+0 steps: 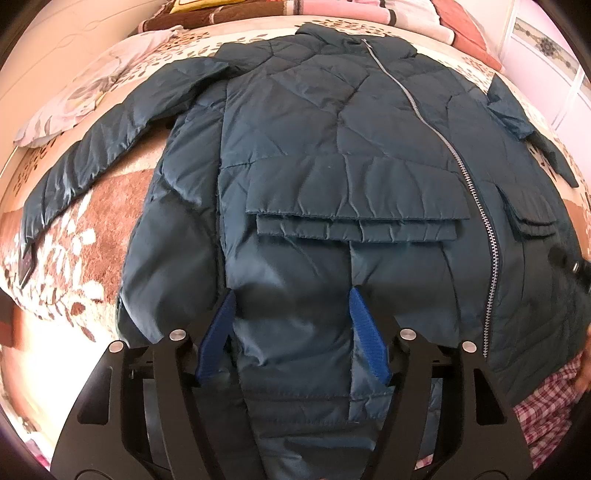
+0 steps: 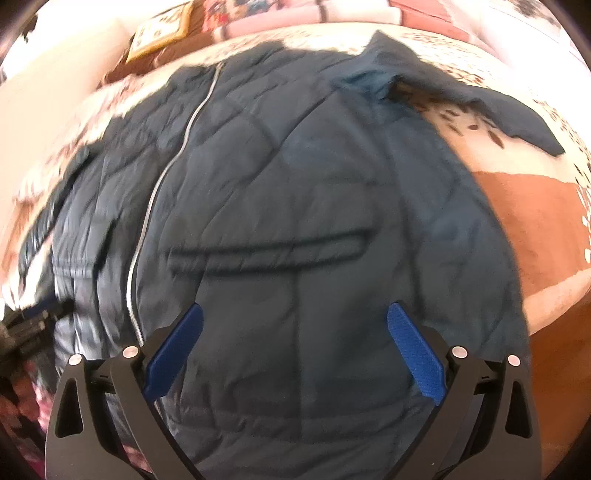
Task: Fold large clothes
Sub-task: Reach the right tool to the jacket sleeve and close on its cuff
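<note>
Nearest to us in the left wrist view, our left gripper (image 1: 291,295) points down at a dark teal quilted jacket (image 1: 332,177). Its two blue pads (image 1: 218,339) stand moderately apart with a fold of the jacket's lower front rising between them; we cannot tell whether the pads press on the fabric. A strip of red and white checked cloth (image 1: 546,406) shows at the lower right edge of this view.

In the right wrist view, which is blurred, our right gripper (image 2: 295,310) hovers over the same jacket (image 2: 314,206). Its jaws are spread wide, the blue pads (image 2: 417,362) well apart, and nothing is held between them; the jacket fabric lies below.

Beyond the grippers, the jacket lies spread front side up on a bed covered by a cream and rust-brown floral spread (image 1: 74,258). A flapped pocket (image 1: 354,206) sits across the middle of the front panel. A silver zipper (image 1: 461,162) runs closed from the hem up to the collar. One sleeve (image 1: 92,158) stretches out to the left across the spread, and the other sleeve (image 2: 480,99) extends to the right.

Farthest away, a pale floral pillow (image 1: 85,96) rests near the left sleeve, and folded pink and brown blankets (image 1: 332,9) are stacked at the head of the bed.
</note>
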`<state>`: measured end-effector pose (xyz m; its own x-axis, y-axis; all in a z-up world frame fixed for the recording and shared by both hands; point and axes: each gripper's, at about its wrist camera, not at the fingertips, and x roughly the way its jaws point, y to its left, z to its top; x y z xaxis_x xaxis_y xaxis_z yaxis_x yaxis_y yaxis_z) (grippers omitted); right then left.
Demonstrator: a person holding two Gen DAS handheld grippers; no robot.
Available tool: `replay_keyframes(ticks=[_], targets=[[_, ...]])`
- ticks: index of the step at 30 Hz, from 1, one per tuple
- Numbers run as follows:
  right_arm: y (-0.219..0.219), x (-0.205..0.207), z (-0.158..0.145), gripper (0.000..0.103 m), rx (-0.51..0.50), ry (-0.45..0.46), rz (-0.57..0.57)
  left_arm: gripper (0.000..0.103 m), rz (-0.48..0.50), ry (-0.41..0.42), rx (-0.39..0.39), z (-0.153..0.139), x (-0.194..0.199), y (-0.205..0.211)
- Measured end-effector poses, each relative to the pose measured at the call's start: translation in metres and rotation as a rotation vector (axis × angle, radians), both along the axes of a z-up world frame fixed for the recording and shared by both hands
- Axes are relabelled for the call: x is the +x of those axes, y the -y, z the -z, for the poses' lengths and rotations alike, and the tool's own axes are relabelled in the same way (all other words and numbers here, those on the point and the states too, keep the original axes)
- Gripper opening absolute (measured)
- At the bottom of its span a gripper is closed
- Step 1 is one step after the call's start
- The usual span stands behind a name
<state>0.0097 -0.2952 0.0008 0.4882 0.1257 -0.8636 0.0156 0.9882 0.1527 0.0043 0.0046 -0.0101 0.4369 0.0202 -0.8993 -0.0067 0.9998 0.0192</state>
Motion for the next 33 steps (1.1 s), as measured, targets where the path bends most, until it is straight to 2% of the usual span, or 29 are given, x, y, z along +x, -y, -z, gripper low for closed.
replay_keyframes(ticks=[4, 8, 9, 11, 12, 20, 27, 33], targets=[[0.04, 0.015, -0.016, 0.093, 0.037, 0.043, 0.087, 0.066, 0.016, -0.001, 0.02, -0.001, 0.004, 0.003], [0.104, 0.036, -0.032, 0.09, 0.118, 0.078, 0.233, 0.067, 0.037, 0.004, 0.051, -0.004, 0.008, 0.008], [0.118, 0.041, -0.034, 0.087, 0.134, 0.084, 0.263, 0.068, 0.042, 0.005, 0.057, -0.005, 0.009, 0.009], [0.15, 0.051, -0.037, 0.073, 0.168, 0.09, 0.336, 0.068, 0.051, 0.009, 0.073, -0.008, 0.013, 0.011], [0.164, 0.056, -0.037, 0.062, 0.181, 0.088, 0.363, 0.068, 0.056, 0.011, 0.082, -0.009, 0.016, 0.013], [0.265, 0.097, -0.019, 0.06, 0.36, 0.092, 0.619, 0.069, 0.073, 0.003, 0.12, -0.016, 0.038, 0.025], [0.317, 0.127, 0.009, 0.05, 0.482, 0.096, 0.743, 0.07, 0.039, -0.028, 0.106, -0.015, 0.05, 0.026], [0.339, 0.141, 0.02, 0.046, 0.524, 0.146, 0.815, 0.07, 0.043, -0.03, 0.122, -0.017, 0.053, 0.03]])
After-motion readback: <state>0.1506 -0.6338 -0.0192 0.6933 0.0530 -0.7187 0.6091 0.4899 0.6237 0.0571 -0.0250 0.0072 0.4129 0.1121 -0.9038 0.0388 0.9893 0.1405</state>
